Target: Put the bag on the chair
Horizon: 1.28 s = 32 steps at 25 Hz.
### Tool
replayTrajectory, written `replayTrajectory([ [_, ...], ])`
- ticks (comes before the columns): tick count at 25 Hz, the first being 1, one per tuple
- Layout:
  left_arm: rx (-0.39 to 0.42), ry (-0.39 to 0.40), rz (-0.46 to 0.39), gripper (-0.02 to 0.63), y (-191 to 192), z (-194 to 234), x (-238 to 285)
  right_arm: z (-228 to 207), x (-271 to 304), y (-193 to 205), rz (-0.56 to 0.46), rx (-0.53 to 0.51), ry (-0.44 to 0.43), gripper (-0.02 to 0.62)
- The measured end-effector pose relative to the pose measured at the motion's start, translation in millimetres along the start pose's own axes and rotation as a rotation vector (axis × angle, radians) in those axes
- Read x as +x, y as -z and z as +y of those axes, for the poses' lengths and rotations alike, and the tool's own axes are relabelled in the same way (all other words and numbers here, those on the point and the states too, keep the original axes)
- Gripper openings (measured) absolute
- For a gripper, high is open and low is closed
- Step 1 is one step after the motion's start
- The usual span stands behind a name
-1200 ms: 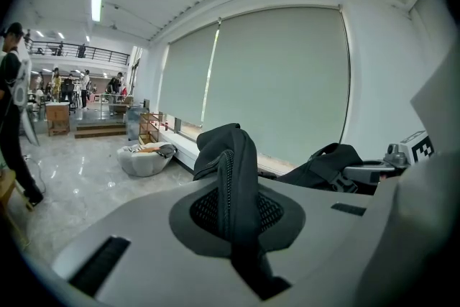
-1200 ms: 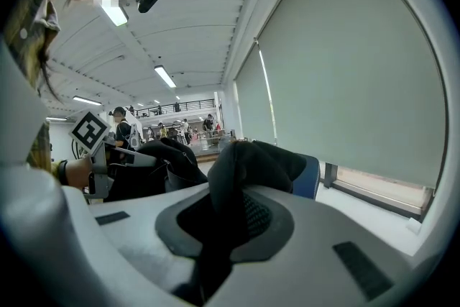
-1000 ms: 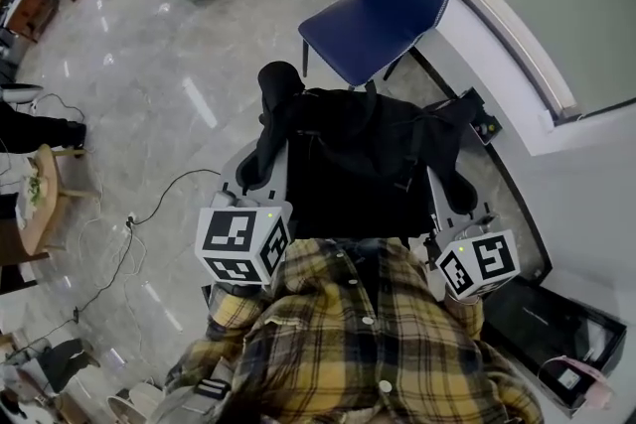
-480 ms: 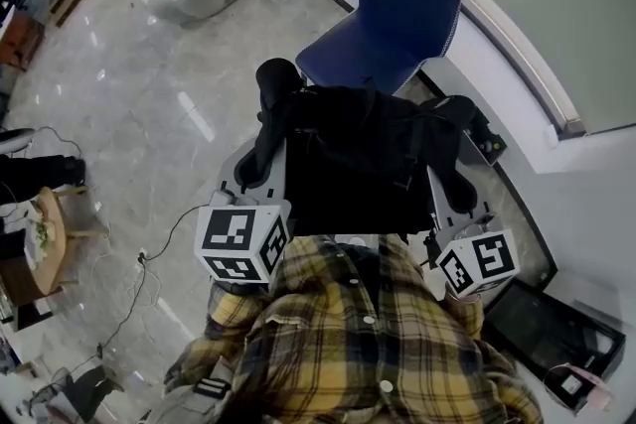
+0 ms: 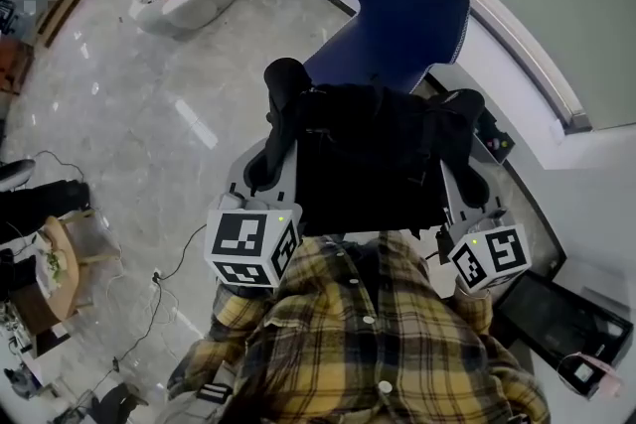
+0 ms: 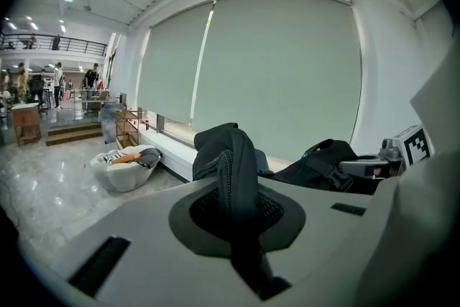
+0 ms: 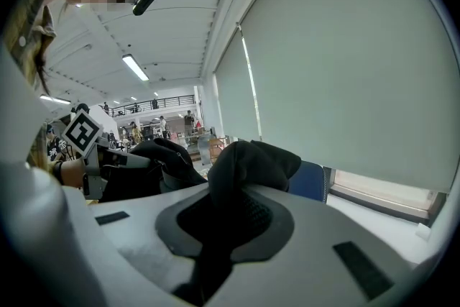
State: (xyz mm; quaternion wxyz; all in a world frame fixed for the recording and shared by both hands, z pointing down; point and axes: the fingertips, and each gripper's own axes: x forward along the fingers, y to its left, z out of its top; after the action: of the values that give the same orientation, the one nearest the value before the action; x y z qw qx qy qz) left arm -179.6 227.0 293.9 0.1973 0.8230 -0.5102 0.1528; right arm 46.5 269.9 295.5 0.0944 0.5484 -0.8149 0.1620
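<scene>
While they carry it between them, the left tongs (image 6: pixel 241 226) and the right tongs (image 7: pixel 223 226) are each clamped on a black strap (image 6: pixel 227 158) of the bag (image 5: pixel 368 164). The bag hangs off the floor (image 5: pixel 149 124), close to the person's plaid shirt (image 5: pixel 368 343). Just beyond it stands the blue chair (image 5: pixel 409 10), beside the white window ledge (image 5: pixel 517 45).

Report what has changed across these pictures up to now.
The person has carried the black bag forward toward the blue chair; in the head view its far edge now overlaps the seat, where before the seat lay clear beyond it. Nothing was taken or let go: the left tool and right tool stay shut on the bag's straps.
</scene>
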Motion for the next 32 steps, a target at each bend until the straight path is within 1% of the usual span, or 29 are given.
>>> replayTrajectory([
  [9, -0.006, 0.032, 0.037, 0.037, 5, 26, 13, 12, 22, 9, 0.037, 0.028, 0.032, 0.041],
  [13, -0.015, 0.046, 0.046, 0.036, 9, 27, 17, 12, 23, 10, 0.047, 0.032, 0.039, 0.041],
  [18, -0.022, 0.040, 0.054, 0.037, 14, 28, 26, 6, 30, 15, 0.053, 0.031, 0.035, 0.041],
  [26, -0.021, 0.007, 0.033, 0.037, -9, 39, 59, -17, 68, -2, 0.038, 0.032, 0.010, 0.041],
  [32, -0.041, -0.016, 0.064, 0.037, -24, 42, 113, -59, 111, -14, 0.066, 0.044, -0.009, 0.041],
])
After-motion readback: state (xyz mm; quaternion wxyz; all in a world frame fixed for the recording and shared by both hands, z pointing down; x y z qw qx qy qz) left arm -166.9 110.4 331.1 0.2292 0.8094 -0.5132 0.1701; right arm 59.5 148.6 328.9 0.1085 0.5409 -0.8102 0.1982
